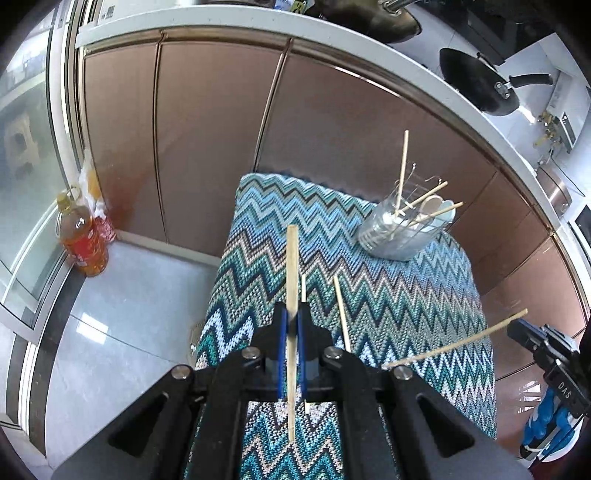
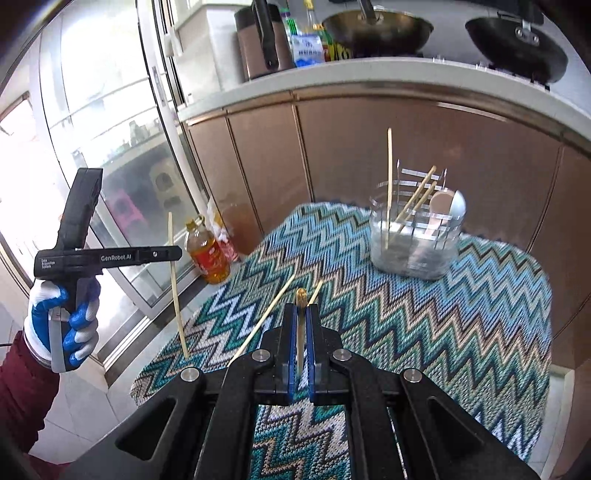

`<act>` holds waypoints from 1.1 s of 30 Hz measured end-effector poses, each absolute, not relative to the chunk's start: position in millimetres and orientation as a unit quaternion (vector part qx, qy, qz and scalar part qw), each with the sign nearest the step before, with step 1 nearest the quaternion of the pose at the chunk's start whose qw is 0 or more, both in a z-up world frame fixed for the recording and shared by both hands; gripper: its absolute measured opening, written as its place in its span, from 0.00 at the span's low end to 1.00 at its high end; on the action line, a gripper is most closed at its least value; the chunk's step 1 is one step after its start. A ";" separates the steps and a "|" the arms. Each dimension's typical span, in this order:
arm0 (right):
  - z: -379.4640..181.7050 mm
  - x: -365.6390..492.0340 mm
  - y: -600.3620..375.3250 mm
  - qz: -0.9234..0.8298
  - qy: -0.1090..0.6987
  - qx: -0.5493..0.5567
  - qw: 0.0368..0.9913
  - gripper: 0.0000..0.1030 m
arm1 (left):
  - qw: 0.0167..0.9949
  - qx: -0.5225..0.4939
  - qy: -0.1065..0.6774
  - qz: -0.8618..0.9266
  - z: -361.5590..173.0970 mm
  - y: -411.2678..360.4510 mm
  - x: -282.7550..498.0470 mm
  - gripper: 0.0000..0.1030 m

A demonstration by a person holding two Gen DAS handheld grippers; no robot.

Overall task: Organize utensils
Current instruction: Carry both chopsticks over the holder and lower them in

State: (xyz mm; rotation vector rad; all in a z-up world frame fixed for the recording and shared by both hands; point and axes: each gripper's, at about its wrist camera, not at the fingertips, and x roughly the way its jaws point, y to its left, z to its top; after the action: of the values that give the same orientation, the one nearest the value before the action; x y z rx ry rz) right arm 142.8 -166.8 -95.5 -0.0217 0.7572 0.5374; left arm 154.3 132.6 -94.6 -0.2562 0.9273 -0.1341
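Observation:
My left gripper (image 1: 292,314) is shut on a wooden chopstick (image 1: 291,273), held above the zigzag-patterned table (image 1: 406,295); it also shows in the right wrist view (image 2: 173,254) with its chopstick (image 2: 176,291) upright. My right gripper (image 2: 302,310) is shut on another chopstick (image 2: 301,295) pointing forward; in the left wrist view it (image 1: 517,328) holds that chopstick (image 1: 458,343) level. Two loose chopsticks (image 1: 341,314) (image 2: 266,317) lie on the cloth. A clear utensil holder (image 1: 402,229) (image 2: 417,236) at the far side holds several chopsticks and spoons.
An orange-liquid bottle (image 1: 83,243) (image 2: 208,258) stands on the floor by the brown cabinets (image 1: 207,140). The counter above carries woks (image 2: 376,29) and a black pan (image 1: 476,85). A glass door (image 2: 110,147) is at the left.

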 end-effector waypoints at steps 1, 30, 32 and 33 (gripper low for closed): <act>-91.5 142.9 -167.9 0.258 0.359 -0.011 0.897 0.04 | 0.885 -0.123 0.443 -0.065 -93.3 132.8 154.1 0.04; 30.1 255.1 -202.8 0.227 0.209 0.017 0.951 0.04 | 0.936 -0.150 0.285 -0.141 17.0 43.8 271.3 0.04; 33.4 270.2 -202.3 0.224 0.204 0.016 0.953 0.04 | 0.940 -0.149 0.271 -0.144 21.7 33.0 285.6 0.04; 33.4 275.6 -202.5 0.223 0.203 0.016 0.953 0.04 | 0.941 -0.148 0.266 -0.145 22.0 27.5 293.2 0.04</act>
State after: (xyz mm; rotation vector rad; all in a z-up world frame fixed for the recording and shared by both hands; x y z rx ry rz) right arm 275.6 -202.5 33.4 0.0325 0.4126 0.4534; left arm 293.2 27.5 22.0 -0.3029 0.5419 -0.2965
